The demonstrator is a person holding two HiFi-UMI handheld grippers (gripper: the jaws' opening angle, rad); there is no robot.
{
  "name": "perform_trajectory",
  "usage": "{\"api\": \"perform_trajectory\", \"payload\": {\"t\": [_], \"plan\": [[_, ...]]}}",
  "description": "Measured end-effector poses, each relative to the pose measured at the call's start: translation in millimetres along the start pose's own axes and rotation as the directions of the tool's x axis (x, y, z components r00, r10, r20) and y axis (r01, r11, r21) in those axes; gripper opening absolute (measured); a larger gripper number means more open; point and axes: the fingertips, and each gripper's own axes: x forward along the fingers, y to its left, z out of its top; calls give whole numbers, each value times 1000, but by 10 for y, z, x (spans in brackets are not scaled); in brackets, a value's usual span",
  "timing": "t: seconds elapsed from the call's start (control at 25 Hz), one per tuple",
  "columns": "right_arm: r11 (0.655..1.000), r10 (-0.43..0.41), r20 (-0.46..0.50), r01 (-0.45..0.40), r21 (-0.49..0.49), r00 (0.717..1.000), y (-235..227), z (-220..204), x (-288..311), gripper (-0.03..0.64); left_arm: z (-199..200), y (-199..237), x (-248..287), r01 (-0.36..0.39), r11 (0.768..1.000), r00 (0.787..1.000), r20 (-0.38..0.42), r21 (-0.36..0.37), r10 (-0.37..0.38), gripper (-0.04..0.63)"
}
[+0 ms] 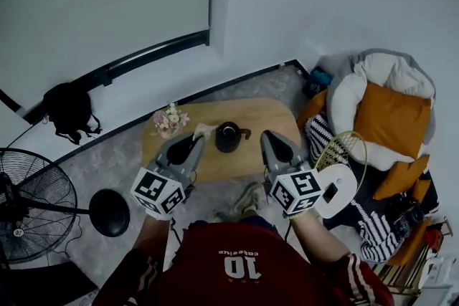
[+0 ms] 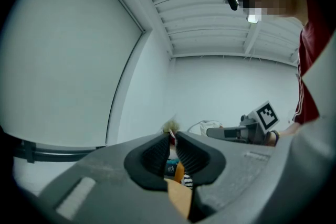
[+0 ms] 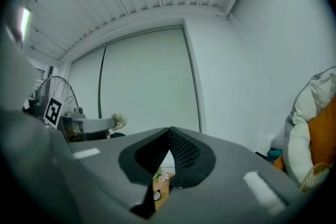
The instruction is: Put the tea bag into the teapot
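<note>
Wooden desk (image 1: 272,113) carries a black teapot (image 1: 228,137) at its centre and a small bunch of flowers (image 1: 170,120) at its far left corner. Left hand-held gripper (image 1: 198,137) pinches the pale tea bag (image 1: 204,130) at its jaw tips, raised just left of the teapot. Right hand-held gripper (image 1: 267,135) is closed with nothing between its jaws, near the teapot's right side.

White number 10 — on the red shirt (image 1: 252,284)

Left hand-held gripper (image 1: 199,137) pinched narrow, right hand-held gripper (image 1: 266,135) fully closed
</note>
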Motion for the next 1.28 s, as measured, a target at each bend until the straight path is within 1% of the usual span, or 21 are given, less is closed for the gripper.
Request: {"api": "perform_trajectory", "payload": {"t": [0.24, 0.48, 0.64, 0.8, 0.92, 1.08, 1.2, 1.28], "plan": [[1000, 1, 1, -1, 3, 1000, -61, 5, 1, -11, -96, 41, 161, 5, 997, 999, -54, 79, -1, 43], [1000, 6, -23, -6, 16, 1000, -130, -107, 43, -11, -296, 116, 391, 26, 986, 993, -117, 165, -7, 43], [1000, 7, -41, -6, 23, 999, -220, -196, 96, -11, -448, 184, 602, 35, 982, 989, -145, 184, -9, 44], [1000, 2, -59, -2, -8, 998, -313, -270, 189, -11, -730, 296, 882, 46, 978, 980, -198, 205, -4, 44], [1000, 9, -74, -9, -3, 997, -354, -335, 296, -11, -1026, 423, 1061, 61, 974, 965, -261, 219, -2, 44], [1000, 1, -94, 0, 15, 996, -488, -406, 407, -11, -1477, 603, 1302, 83, 972, 931, -364, 218, 2, 44], [1000, -4, -112, 6, 24, 994, -568, -483, 487, -11, -1839, 742, 1440, 98, 975, 903, -431, 200, -3, 44], [1000, -9, -122, 13, 26, 993, -620, -531, 527, -11, -2032, 797, 1515, 101, 980, 888, -460, 173, -10, 44]]}}
